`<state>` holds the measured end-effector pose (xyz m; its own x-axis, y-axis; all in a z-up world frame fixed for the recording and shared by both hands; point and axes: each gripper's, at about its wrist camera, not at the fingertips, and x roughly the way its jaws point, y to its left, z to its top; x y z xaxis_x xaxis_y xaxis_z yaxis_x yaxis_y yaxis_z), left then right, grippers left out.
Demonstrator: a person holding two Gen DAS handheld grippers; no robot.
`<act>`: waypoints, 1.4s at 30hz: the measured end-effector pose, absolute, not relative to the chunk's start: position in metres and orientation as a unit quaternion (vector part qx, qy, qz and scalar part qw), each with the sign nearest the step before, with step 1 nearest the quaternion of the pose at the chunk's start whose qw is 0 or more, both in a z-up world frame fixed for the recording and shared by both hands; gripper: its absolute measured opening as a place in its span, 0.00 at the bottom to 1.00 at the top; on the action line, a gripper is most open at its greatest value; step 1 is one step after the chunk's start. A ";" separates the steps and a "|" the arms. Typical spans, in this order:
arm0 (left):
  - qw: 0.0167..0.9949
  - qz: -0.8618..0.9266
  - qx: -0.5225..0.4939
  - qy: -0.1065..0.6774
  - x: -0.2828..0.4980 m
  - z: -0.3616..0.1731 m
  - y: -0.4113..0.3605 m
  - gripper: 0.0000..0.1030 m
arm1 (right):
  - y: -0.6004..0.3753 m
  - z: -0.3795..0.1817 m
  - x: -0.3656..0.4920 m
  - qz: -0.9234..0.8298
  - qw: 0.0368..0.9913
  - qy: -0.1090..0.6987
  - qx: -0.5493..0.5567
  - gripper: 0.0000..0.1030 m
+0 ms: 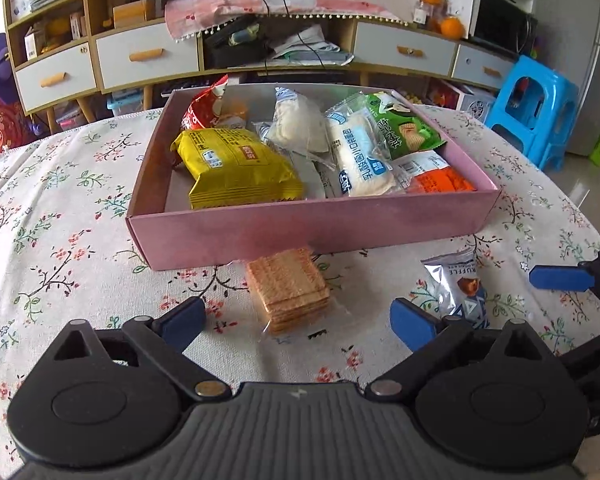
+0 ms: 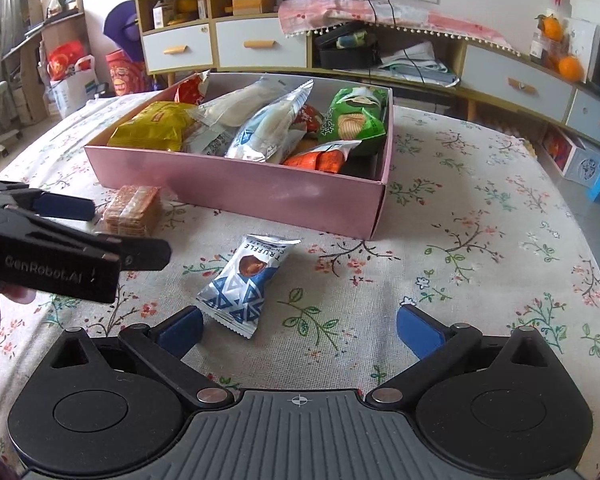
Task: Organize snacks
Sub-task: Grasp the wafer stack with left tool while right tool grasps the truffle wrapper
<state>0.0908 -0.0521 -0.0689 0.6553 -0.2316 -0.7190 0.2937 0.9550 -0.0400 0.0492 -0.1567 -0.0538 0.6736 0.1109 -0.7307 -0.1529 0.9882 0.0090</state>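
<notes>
A: Start with the left wrist view. How far along does the sorting look?

B: Mostly done, I'd judge. The pink box (image 1: 300, 220) already holds a yellow packet (image 1: 240, 168), a white bread pack (image 1: 360, 156), a green crisp bag (image 1: 404, 128) and others. Two snacks lie outside it on the floral surface (image 1: 60, 240): the cracker stack (image 1: 288, 290) and the silver truffle packet (image 1: 458, 284).

A: Where is the cracker stack, and how does it lie?

B: Flat, its far end just at the box's near wall; I can't tell if it touches. Its long axis runs away from the camera toward the box. The left gripper (image 1: 298, 320) stands wide open with nothing held, its pads flanking the near end of the stack without pressing it.

A: And the right wrist view?

B: The same box (image 2: 260, 196) sits ahead, full of packets. The truffle packet (image 2: 246, 284) lies flat on the surface (image 2: 480, 260), apart from the box. Its long axis runs diagonally, near end low left by the right gripper's left pad, far end pointing up right toward the box. The right gripper (image 2: 300, 332) is wide open and empty; the packet lies off toward its left pad rather than centred.

A: The crackers there?

B: The cracker stack (image 2: 132, 210) shows at left beside the box, with the left gripper (image 2: 100, 228) reaching in from the edge.
</notes>
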 end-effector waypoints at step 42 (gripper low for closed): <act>0.886 -0.158 -0.002 0.436 0.094 -0.049 -0.025 0.37 | -0.123 -0.044 0.065 0.086 0.905 0.415 -0.037 0.78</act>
<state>0.0938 -0.0245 -0.0489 0.5703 -0.2814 -0.7717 0.2779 0.9502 -0.1411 0.0652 -0.1226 -0.0443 0.6406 0.1257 -0.7575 -0.1874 0.9823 0.0045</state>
